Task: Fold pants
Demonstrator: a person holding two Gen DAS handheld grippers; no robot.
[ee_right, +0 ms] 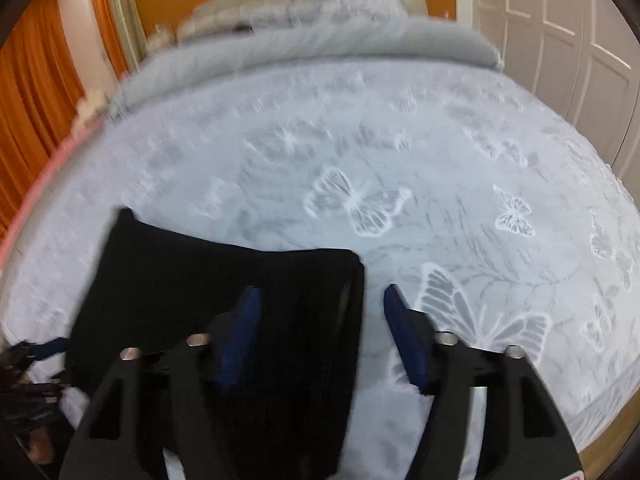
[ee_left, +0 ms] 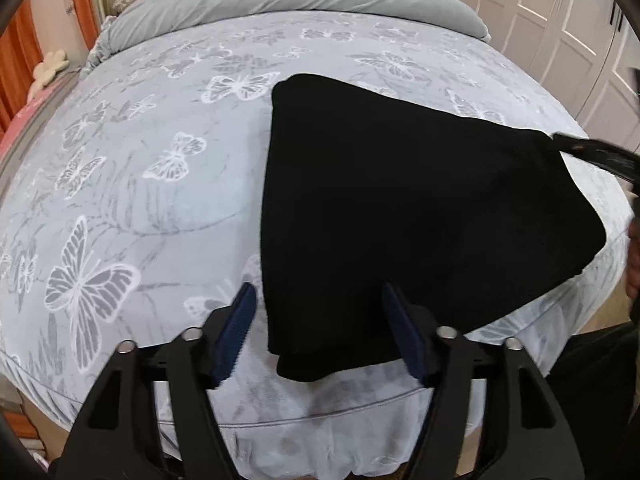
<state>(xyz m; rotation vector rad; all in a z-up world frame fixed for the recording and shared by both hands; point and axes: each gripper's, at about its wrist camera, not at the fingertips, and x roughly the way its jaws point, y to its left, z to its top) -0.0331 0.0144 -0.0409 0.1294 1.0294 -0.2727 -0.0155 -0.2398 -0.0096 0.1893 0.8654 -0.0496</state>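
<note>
Black pants (ee_left: 400,200) lie folded into a flat, roughly triangular pad on the butterfly-print bed sheet (ee_left: 160,200), close to the bed's near edge. My left gripper (ee_left: 319,290) is open and straddles the pad's near left corner without pinching the cloth. In the left wrist view, a blurred black finger of the right gripper (ee_left: 592,152) sits at the pants' right corner. In the right wrist view, the right gripper (ee_right: 322,291) is open over the right edge of the pants (ee_right: 220,280), with one finger above the cloth and the other above the sheet (ee_right: 400,140).
A rolled grey duvet (ee_left: 280,4) lies across the far end of the bed. White wardrobe doors (ee_left: 560,20) stand on the right and orange curtains (ee_left: 16,60) on the left. The mattress front edge (ee_left: 320,420) is just below the grippers. A hand (ee_left: 634,248) shows at the right edge.
</note>
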